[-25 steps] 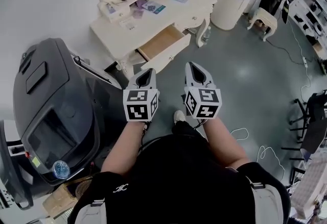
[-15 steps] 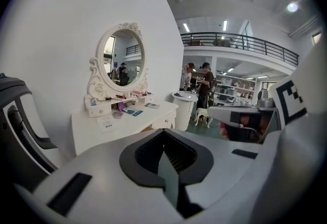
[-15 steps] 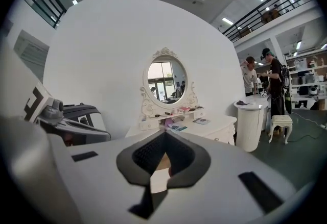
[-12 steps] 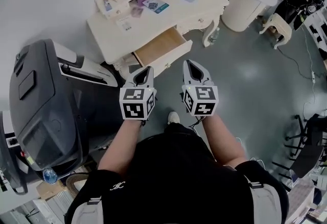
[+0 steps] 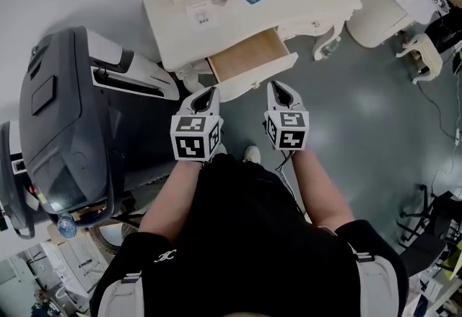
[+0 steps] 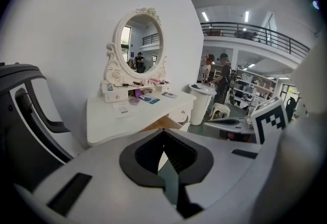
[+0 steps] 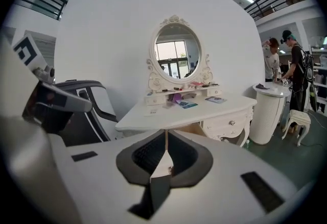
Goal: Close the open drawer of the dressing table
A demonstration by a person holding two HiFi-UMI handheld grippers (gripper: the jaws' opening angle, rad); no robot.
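Dressing table (image 5: 238, 23) closer now; drawer (image 5: 249, 57) still open.

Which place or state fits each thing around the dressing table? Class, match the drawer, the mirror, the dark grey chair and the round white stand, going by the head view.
Things:
1. drawer
2. oval mirror
3. dark grey chair
4. round white stand

Places or states:
A. at the left of the dressing table
B. pulled open
C. at the right of the dressing table
D. upright at the back of the tabletop

Pairs: 1-B, 2-D, 3-A, 4-C
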